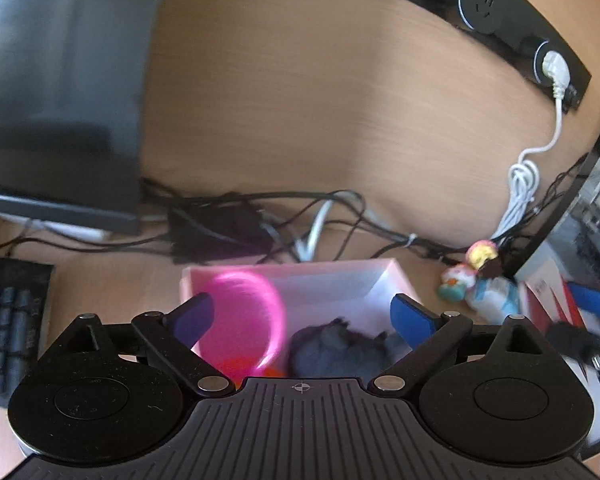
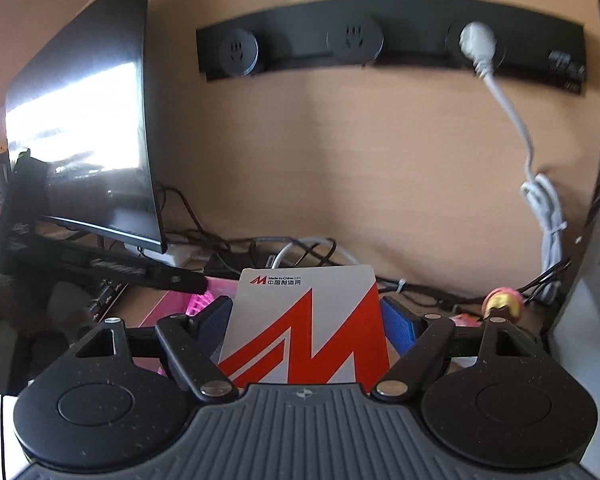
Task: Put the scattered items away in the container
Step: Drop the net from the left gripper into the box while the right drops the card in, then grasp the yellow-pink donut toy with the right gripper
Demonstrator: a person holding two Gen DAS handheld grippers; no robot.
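My left gripper [image 1: 305,316] hangs open over a pink box [image 1: 292,269]. A blurred pink ring [image 1: 242,312] sits between its jaws by the left finger, with the right finger well clear of it. A dark fuzzy item [image 1: 340,350] and something orange [image 1: 236,365] lie in the box. My right gripper [image 2: 306,322] is shut on a white card with a red zigzag logo [image 2: 300,284], held upright by its side edges. That card [image 1: 548,296] also shows at the right of the left wrist view. Small toy figures [image 1: 476,280] stand right of the box, and one of them [image 2: 502,300] is in the right wrist view.
A black monitor [image 2: 80,120] stands at the left, with a keyboard [image 1: 8,320] in front of it. Tangled cables [image 1: 260,224] lie behind the box. A black socket strip [image 2: 380,48] on the wooden wall holds a white plug with a coiled lead [image 2: 548,216].
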